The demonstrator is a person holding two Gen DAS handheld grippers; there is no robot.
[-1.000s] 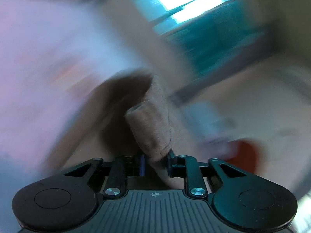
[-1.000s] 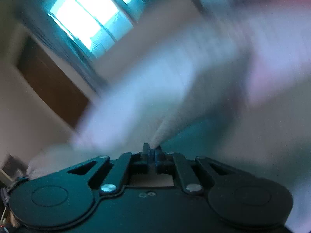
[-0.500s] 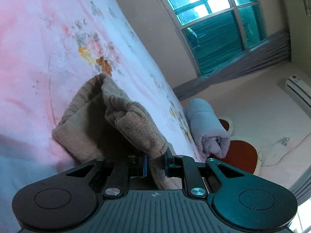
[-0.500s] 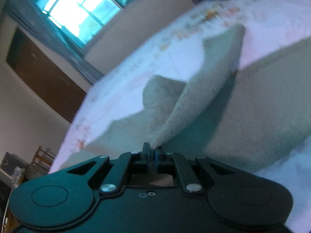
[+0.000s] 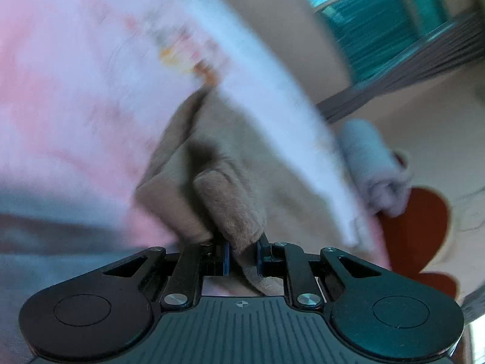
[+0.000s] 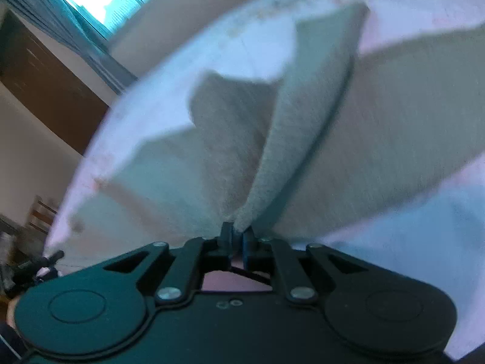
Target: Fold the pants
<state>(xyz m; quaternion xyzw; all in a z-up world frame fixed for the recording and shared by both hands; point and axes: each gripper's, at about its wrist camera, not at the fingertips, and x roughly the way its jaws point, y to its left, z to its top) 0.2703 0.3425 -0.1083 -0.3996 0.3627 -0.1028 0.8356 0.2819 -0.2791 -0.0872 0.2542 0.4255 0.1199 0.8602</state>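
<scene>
Fuzzy beige pants [image 5: 230, 200] lie on a pink floral bedsheet [image 5: 75, 91]. My left gripper [image 5: 242, 256] is shut on a thick rolled edge of the pants, which rises straight from between its pads. In the right wrist view the same pants [image 6: 379, 127] look grey-beige and spread wide over the sheet [image 6: 409, 242]. My right gripper [image 6: 238, 239] is shut on a thin fold of the fabric, which runs up from it as a raised ridge. The left wrist view is blurred by motion.
A rolled pale-blue blanket [image 5: 369, 163] and a red cushion [image 5: 418, 230] lie at the bed's far end. A window with teal panes [image 5: 379, 21] is behind. A brown wardrobe [image 6: 45, 91] and a chair [image 6: 42, 212] stand left of the bed.
Both grippers have sunk toward the bed with the pants still pinched. The fabric now lies wider across the sheet, and the left view has blurred again.
</scene>
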